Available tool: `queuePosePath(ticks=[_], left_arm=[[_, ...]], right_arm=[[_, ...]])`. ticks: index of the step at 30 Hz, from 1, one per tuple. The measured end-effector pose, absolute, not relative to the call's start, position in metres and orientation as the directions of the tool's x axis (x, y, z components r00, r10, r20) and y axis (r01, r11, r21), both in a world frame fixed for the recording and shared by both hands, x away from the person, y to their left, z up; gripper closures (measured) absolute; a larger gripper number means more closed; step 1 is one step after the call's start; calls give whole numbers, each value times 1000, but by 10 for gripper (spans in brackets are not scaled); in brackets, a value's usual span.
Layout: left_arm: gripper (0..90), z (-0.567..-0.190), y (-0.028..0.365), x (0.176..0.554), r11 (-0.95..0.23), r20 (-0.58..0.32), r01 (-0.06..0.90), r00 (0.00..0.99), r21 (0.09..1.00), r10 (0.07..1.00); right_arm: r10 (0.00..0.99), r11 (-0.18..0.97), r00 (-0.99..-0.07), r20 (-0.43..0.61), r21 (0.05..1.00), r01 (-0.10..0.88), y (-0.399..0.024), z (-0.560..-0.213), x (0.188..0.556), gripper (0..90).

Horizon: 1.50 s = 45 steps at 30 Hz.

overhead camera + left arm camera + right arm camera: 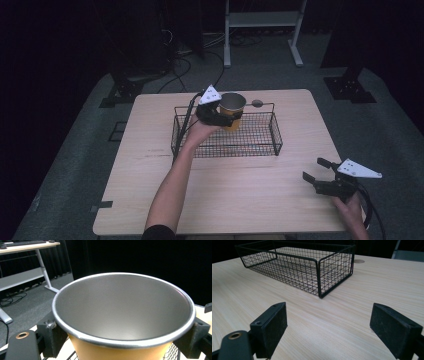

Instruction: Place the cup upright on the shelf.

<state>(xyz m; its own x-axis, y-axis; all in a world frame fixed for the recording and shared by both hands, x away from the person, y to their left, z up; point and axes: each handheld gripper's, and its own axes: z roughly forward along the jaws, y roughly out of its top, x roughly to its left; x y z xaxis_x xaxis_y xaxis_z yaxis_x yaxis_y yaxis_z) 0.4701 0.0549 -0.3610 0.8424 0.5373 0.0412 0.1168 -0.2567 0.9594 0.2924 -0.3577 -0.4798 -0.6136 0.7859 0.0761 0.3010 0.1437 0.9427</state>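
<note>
My left gripper (220, 116) clamps the yellow cup (232, 111) over the wire basket (260, 145) — my right gripper (320, 172), jaws apart, holds nothing near the table's (225, 200) corner.

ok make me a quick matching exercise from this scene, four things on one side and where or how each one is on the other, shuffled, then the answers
Things:
1. cup
2. wire basket
3. left gripper
4. right gripper

Place or state:
A. open, jaws apart over bare table near the front right corner
B. black mesh, sitting on the middle of the table
C. yellow outside, silver inside, held above the basket
D. closed around the cup, a jaw on each side

Pairs: 1-C, 2-B, 3-D, 4-A
</note>
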Motion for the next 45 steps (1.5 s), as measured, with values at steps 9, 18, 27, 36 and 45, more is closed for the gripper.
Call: queuePosePath(ticks=[9, 18, 27, 36, 45], left_arm=[[131, -367, 48, 478, -263, 38, 120, 851, 957, 524], [130, -377, 44, 485, -284, 26, 145, 853, 948, 521], [130, -386, 42, 489, -315, 31, 153, 860, 937, 510], [130, -396, 41, 494, -329, 14, 173, 868, 928, 496], [129, -407, 39, 498, -361, 7, 191, 876, 913, 482]], right_arm=[[784, 142, -616, 77, 944, 299, -358, -480, 292, 133], [783, 144, -617, 75, 944, 297, -358, -480, 292, 133], [783, 142, -617, 77, 944, 297, -358, -480, 292, 132], [783, 142, -617, 76, 945, 296, -358, -480, 292, 132], [782, 143, -619, 76, 944, 296, -358, -480, 292, 133]])
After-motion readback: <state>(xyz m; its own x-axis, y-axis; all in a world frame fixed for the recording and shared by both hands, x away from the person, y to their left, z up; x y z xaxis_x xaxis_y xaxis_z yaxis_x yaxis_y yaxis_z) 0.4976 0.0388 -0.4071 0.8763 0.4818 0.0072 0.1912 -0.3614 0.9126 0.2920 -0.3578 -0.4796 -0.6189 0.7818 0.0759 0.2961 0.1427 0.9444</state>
